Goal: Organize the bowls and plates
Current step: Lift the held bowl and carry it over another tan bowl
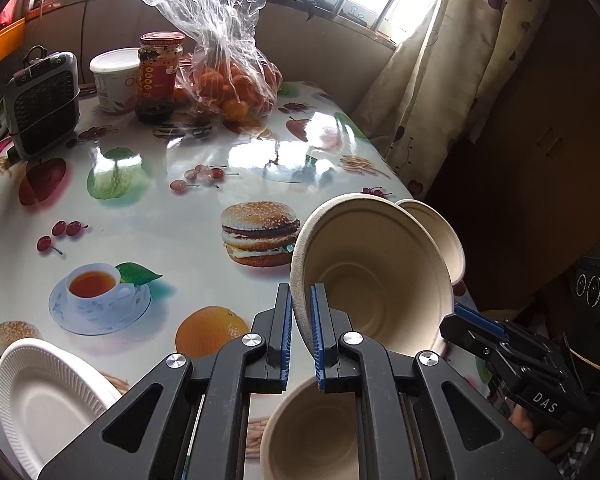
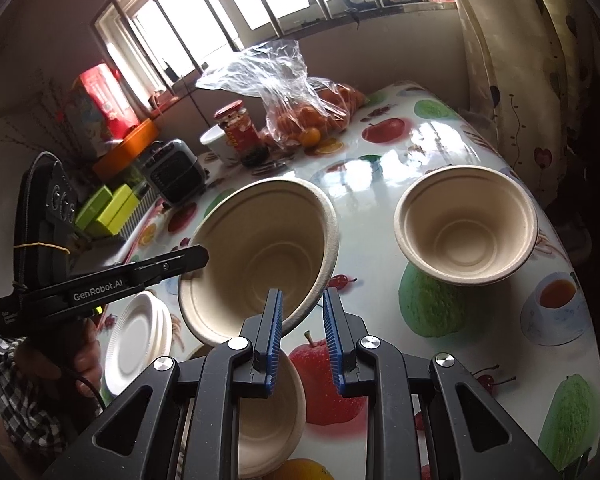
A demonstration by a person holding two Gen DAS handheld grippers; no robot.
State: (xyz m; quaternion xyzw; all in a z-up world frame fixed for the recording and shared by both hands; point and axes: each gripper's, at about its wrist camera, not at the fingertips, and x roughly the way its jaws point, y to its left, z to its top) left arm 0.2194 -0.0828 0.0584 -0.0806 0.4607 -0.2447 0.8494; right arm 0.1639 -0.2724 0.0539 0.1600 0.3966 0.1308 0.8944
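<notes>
A glossy oilcloth-covered table, printed with burgers, apples, oranges, cherries and a cup of tea, stands under a barred window with a patterned curtain hanging at its right. At the far end of the table a crinkled clear plastic bag of tangerines sits beside a red-lidded glass jar, a white tub and a small grey heater with a dark grille. The task's pieces are matte, beige, moulded-pulp ware with faint concentric rings inside. A large bowl is held tilted in the air over the near part of the table, mouth turned toward the cameras. The left gripper is clamped on its rim, one blue ribbed pad on each side of the wall. The right gripper is also at this bowl, its left pad against the rim; its jaws are narrowly set, though the right pad shows a gap, so the pinch is not clear there. A smaller bowl stands upright on the table to the right, apart from the held one. Another bowl lies on the table below the grippers, partly hidden. White fluted paper plates are stacked at the near left edge of the table. A hand with a checked sleeve grips the left tool's handle.
</notes>
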